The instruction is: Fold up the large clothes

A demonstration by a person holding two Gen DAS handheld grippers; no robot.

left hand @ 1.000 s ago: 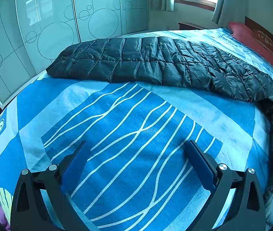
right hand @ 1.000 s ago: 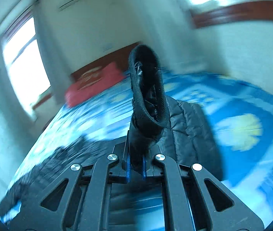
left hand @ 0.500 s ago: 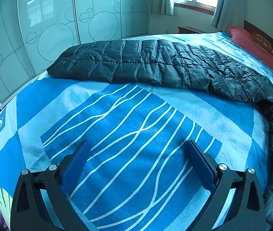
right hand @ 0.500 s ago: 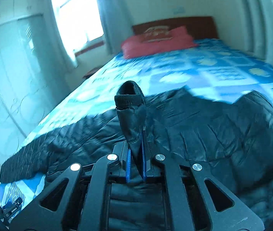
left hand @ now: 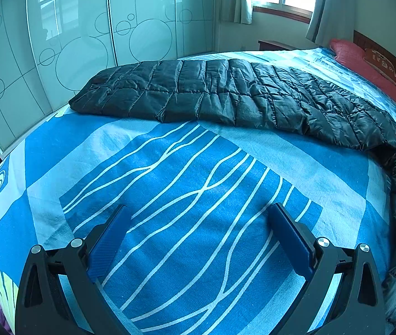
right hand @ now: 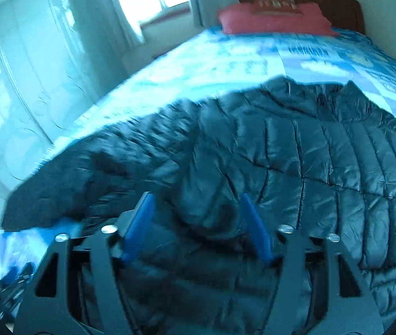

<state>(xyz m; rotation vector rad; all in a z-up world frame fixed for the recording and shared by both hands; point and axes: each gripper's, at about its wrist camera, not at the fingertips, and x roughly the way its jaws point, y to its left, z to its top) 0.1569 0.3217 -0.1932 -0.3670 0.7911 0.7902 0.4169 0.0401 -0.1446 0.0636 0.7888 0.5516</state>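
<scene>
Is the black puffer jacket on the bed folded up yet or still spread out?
Mostly spread out. The black puffer jacket lies long across the blue bedspread, one sleeve stretched flat. Whether any part is folded over, cannot tell.

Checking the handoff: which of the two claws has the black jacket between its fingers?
The right claw: its jaws are opening over the black jacket. The left claw stands open above bare blue bedsheet.

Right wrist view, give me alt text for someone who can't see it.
A black puffer jacket lies spread across a blue patterned bed, filling most of the blurred view. The right gripper hovers over it, jaws opening, a dark fold of jacket between the blue pads, which are not pressing it. A red pillow sits by the headboard.
</scene>
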